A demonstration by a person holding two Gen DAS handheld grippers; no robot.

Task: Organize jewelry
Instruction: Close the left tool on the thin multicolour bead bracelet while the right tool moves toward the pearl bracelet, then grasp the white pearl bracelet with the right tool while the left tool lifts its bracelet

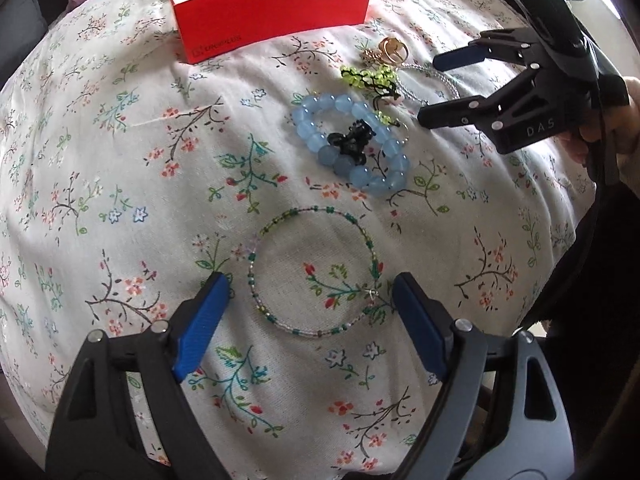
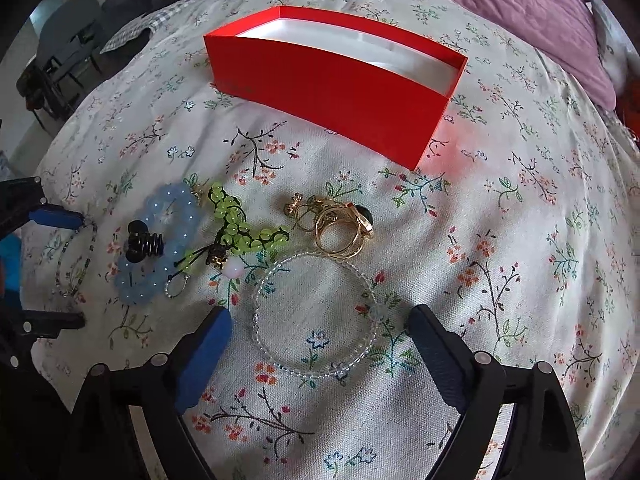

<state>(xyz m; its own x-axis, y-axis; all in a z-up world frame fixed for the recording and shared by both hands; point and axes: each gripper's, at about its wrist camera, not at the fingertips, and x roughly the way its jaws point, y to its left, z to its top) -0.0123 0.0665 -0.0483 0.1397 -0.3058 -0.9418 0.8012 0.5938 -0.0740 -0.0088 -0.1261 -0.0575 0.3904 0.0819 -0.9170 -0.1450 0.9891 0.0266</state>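
Observation:
An open red box (image 1: pixel 268 12) (image 2: pixel 340 100) with a white inside stands at the far side of the floral cloth. My left gripper (image 1: pixel 308 284) is open, its fingers either side of a thin green seed-bead bracelet (image 1: pixel 360 232). My right gripper (image 2: pixel 320 320) (image 1: pixel 426 90) is open around a clear bead bracelet (image 2: pixel 280 276). Between them lie a blue bead bracelet (image 1: pixel 352 108) (image 2: pixel 176 200) with a black charm (image 1: pixel 352 140), a lime green bead piece (image 1: pixel 372 74) (image 2: pixel 236 224) and gold rings (image 1: pixel 394 50) (image 2: pixel 340 228).
The floral cloth (image 1: pixel 120 200) (image 2: pixel 520 240) covers a soft rounded surface. A purple blanket (image 2: pixel 500 4) lies at the back right. Grey chairs (image 2: pixel 76 36) stand beyond the left edge. A hand (image 1: pixel 600 120) holds the right gripper.

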